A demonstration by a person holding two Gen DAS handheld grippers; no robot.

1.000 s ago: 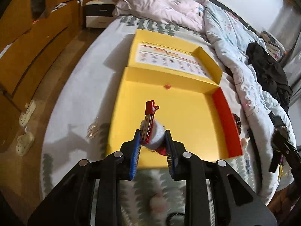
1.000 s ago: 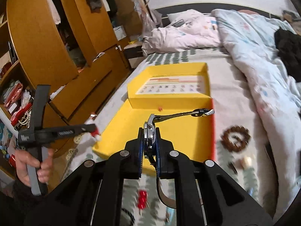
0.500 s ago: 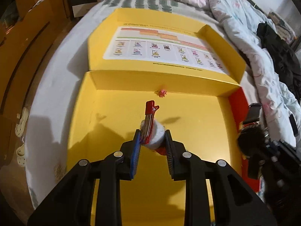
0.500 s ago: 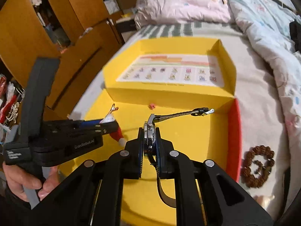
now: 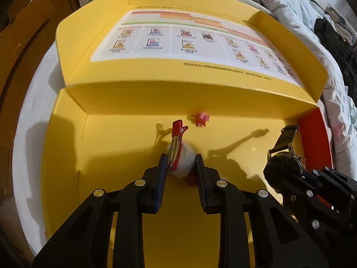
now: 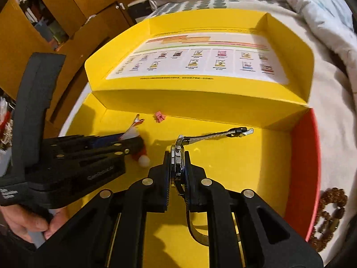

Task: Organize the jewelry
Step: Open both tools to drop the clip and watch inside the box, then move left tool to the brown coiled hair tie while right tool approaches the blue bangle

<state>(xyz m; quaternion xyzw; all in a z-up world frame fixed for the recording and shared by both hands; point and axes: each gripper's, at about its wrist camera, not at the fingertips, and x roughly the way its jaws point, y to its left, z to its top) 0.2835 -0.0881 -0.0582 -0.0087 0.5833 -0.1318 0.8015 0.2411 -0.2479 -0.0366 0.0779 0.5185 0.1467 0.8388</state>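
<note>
My left gripper (image 5: 180,161) is shut on a red hair clip with a white puff (image 5: 177,148), low over the floor of the open yellow box (image 5: 107,156). The clip also shows in the right wrist view (image 6: 136,138). My right gripper (image 6: 177,162) is shut on a silver wristwatch (image 6: 178,156), its strap (image 6: 218,134) sticking out forward over the box floor. The watch shows at the right in the left wrist view (image 5: 282,156). A small pink bead piece (image 5: 200,119) lies by the box's back wall (image 6: 160,116).
The box's open lid (image 6: 200,62) with a printed sheet lies flat behind it. The box's right wall is red (image 6: 305,167). A brown bead bracelet (image 6: 330,210) lies on the bed right of the box. Quilts (image 5: 301,6) are piled beyond; wooden cabinets (image 6: 67,4) stand at left.
Both grippers have moved forward and down into the yellow box, each still holding its item. The box and lid now fill both views.
</note>
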